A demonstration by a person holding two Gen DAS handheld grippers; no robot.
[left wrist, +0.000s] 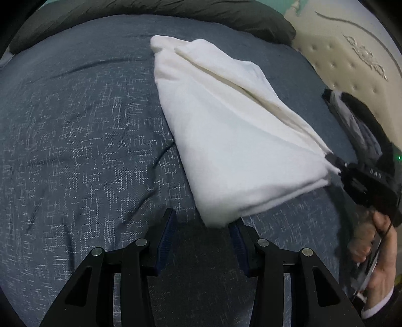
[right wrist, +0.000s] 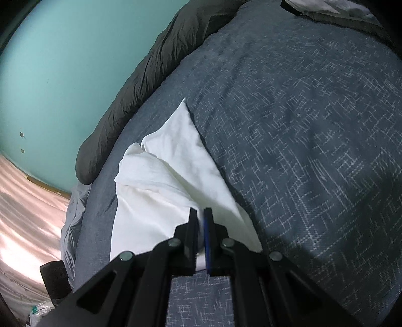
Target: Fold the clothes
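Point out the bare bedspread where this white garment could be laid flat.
The widest bare patch of blue patterned bedspread lies left of the folded white garment, bordered by the dark rolled quilt. It is crowded on the right, by the right gripper and cream headboard.

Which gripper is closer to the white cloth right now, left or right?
Right. The right gripper is shut on a corner of the white cloth. The left gripper is open, hovering over the blue bedspread just short of the cloth's near corner.
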